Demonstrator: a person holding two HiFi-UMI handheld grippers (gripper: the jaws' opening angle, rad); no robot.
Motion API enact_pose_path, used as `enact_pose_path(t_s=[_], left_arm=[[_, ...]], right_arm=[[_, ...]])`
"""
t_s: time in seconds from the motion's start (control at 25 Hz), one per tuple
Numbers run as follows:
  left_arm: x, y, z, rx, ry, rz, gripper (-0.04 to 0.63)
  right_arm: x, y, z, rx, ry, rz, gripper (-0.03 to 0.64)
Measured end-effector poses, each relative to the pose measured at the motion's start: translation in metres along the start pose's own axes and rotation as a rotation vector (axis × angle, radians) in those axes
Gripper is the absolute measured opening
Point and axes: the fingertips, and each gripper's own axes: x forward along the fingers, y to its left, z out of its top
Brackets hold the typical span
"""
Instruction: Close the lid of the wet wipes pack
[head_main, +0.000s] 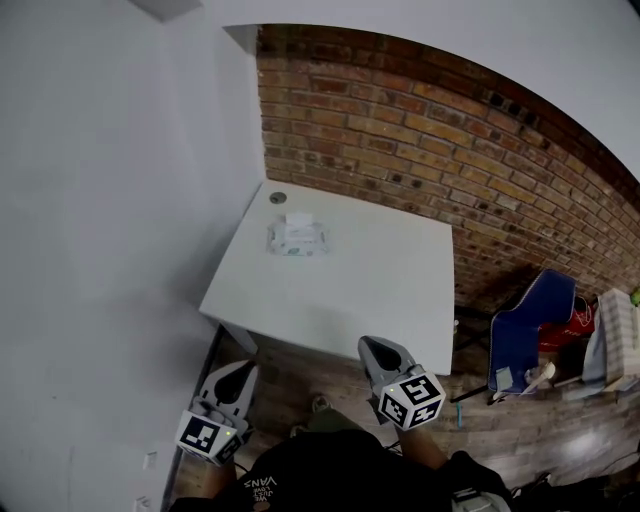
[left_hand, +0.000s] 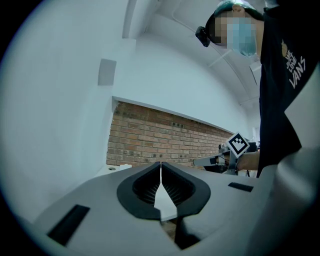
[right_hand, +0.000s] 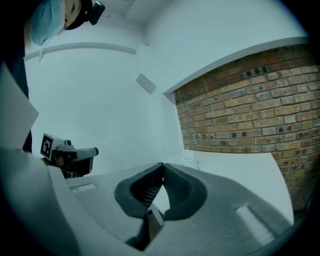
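Observation:
The wet wipes pack (head_main: 297, 237) lies on the far left part of the white table (head_main: 370, 290), its white lid (head_main: 298, 219) raised at the far end. In the right gripper view the wet wipes pack (right_hand: 189, 159) shows small beyond the jaws. My left gripper (head_main: 243, 371) hangs below the table's near left corner, jaws shut with nothing between them. My right gripper (head_main: 372, 346) sits at the table's near edge, also shut and holding nothing. Both are far short of the pack. The left gripper (left_hand: 160, 164) and the right gripper (right_hand: 163, 164) each show tips touching.
A round grommet (head_main: 277, 198) sits in the table's far left corner. A white wall (head_main: 110, 200) runs along the left, a brick wall (head_main: 450, 140) behind. A blue folding chair (head_main: 530, 330) and stacked items (head_main: 615, 340) stand on the wooden floor to the right.

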Motion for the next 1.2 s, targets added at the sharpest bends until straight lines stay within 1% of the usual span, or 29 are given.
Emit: enact_pose_path(t_s=[0.12, 0.28, 0.44, 0.56, 0.76, 0.96, 1.2], left_arm=[[0.02, 0.005, 0.011, -0.018, 0.009, 0.006, 0.014], [0.04, 0.024, 0.009, 0.017, -0.008, 0.032, 0.014], [0.062, 0.032, 0.013, 0.001, -0.004, 0.049, 0.014], [0.079, 0.04, 0.016, 0.011, -0.022, 0.061, 0.014], [0.106, 0.042, 0.014, 0.011, -0.02, 0.086, 0.014], [0.125, 0.047, 0.01, 0.016, -0.018, 0.104, 0.014], [0.136, 0.063, 0.002, -0.006, -0.008, 0.124, 0.014]], right_arm=[[0.017, -0.012, 0.011, -0.007, -0.007, 0.015, -0.003], [0.039, -0.025, 0.021, -0.012, -0.008, 0.045, -0.003], [0.059, -0.04, 0.027, -0.017, -0.007, 0.07, -0.003], [0.071, -0.051, 0.033, -0.021, -0.008, 0.088, -0.003], [0.085, -0.078, 0.038, -0.021, -0.007, 0.108, -0.003], [0.1, -0.095, 0.038, -0.022, -0.004, 0.136, -0.003], [0.119, -0.101, 0.04, -0.017, 0.004, 0.15, -0.003]])
